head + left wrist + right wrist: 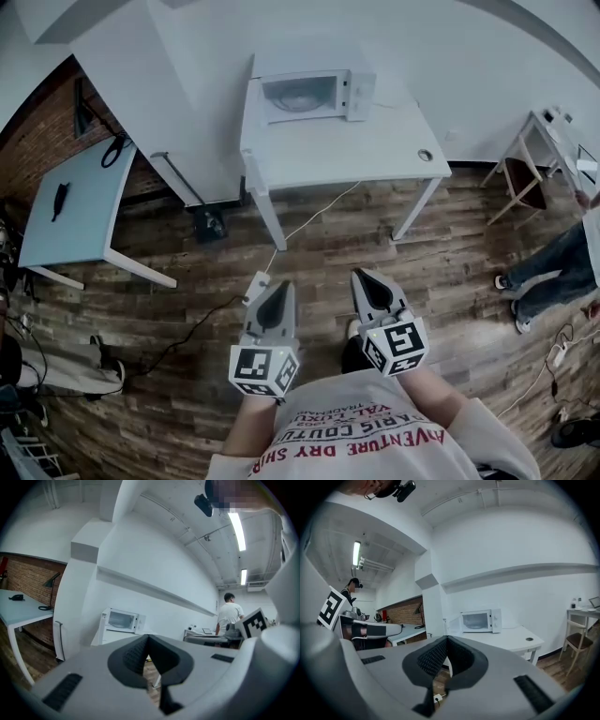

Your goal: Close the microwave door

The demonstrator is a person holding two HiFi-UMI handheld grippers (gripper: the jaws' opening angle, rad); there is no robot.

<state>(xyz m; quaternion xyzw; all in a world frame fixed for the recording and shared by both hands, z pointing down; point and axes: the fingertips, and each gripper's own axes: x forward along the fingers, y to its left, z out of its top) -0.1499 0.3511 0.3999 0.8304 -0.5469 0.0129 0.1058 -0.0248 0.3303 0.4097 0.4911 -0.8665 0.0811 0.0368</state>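
Item: microwave. White, set at the back of a white desk against the wall. Its door appears swung out to the left, though the far view leaves this faint.

Item: left gripper. Held low over the wood floor, well apart from the desk. Jaws brought together at the tips, with nothing between them.

Item: right gripper. Level with the left one and near it. Jaws likewise pressed together and empty.

Items between grippers and desk:
- Power strip on the floor, just beside the left gripper's tip.
- White cable running from the strip toward the desk.
- Black cable trailing off to the left.

Items around:
- Round grommet in the desk top near its right front corner.
- Second desk, pale blue, at the left by a brick wall. It carries a small black object.
- Wooden chair at the right.
- Another person's legs at the right edge.
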